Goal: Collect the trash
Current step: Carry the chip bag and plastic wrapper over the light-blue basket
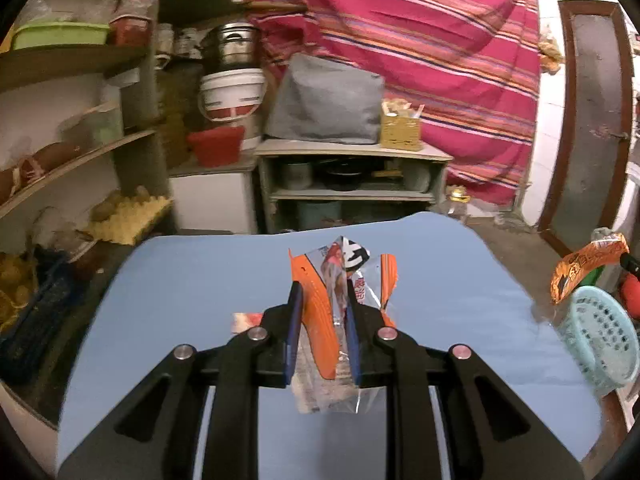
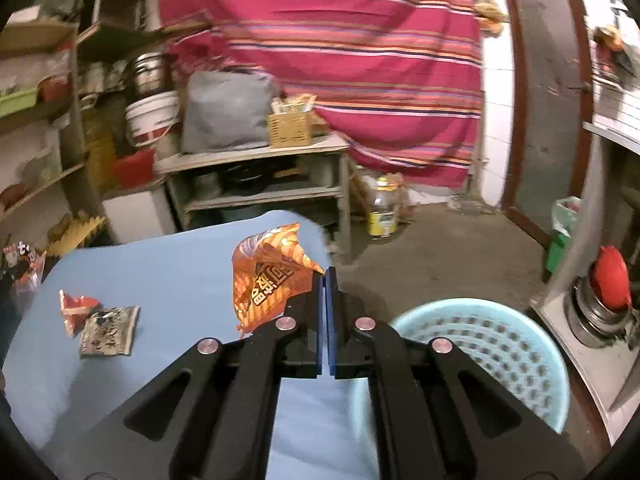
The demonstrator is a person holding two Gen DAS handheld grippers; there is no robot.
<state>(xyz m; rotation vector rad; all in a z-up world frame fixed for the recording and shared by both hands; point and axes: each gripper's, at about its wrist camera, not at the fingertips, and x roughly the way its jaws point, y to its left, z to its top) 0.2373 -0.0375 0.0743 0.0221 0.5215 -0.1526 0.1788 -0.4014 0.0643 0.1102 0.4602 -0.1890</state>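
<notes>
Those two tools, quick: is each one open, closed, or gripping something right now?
Left tool: closed on an orange and clear wrapper.
Right tool: closed, pinching the corner of an orange striped snack bag.

We note a striped red cloth [image 1: 420, 60] hung at twelve o'clock; below it a grey bundle [image 1: 324, 100] and woven box [image 1: 401, 128] atop a low shelf unit [image 1: 352, 176]. White bucket [image 1: 232, 94] at eleven, oil bottle [image 2: 383, 210] on the floor
</notes>
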